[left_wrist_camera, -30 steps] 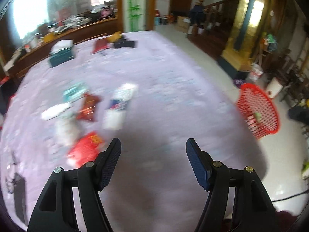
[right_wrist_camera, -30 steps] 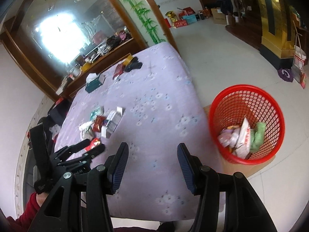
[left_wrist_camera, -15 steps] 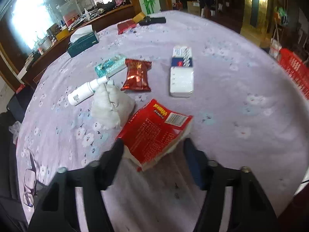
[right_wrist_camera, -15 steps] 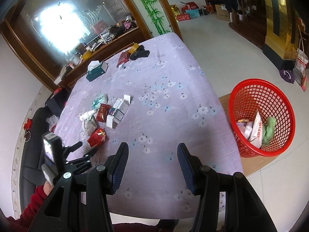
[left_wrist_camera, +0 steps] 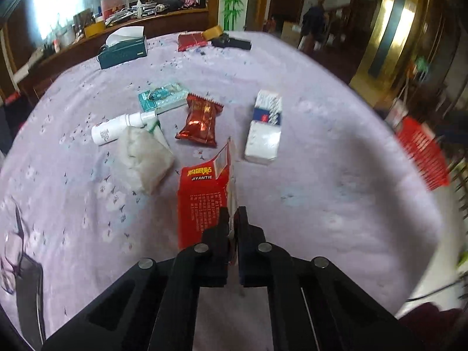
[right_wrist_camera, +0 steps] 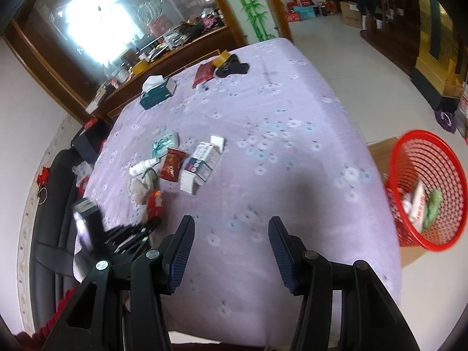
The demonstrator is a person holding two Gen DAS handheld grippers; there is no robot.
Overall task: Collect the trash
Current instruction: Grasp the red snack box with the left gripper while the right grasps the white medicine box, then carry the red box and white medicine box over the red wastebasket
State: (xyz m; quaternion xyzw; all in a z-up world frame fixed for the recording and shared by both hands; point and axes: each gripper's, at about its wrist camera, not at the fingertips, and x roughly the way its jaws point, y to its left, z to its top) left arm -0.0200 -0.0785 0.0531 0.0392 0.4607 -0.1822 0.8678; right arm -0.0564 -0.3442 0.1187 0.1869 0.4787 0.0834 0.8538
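On the purple flowered tablecloth, my left gripper is shut on the near edge of a red packet, pinched thin and standing on edge. Beyond it lie a crumpled tissue, a white spray bottle, a teal blister pack, a dark red snack wrapper and a white and blue box. My right gripper hangs open over the near cloth with nothing between its fingers. In the right wrist view the left gripper holds the red packet.
A red mesh basket with some trash in it stands on the floor right of the table. A teal tissue box, a red pouch and a black item sit at the far end. Glasses lie near left.
My left gripper came down to the red packet and closed on it, squeezing it flat and upright. My right gripper stayed open while its view swung left, pushing the basket toward the right edge.
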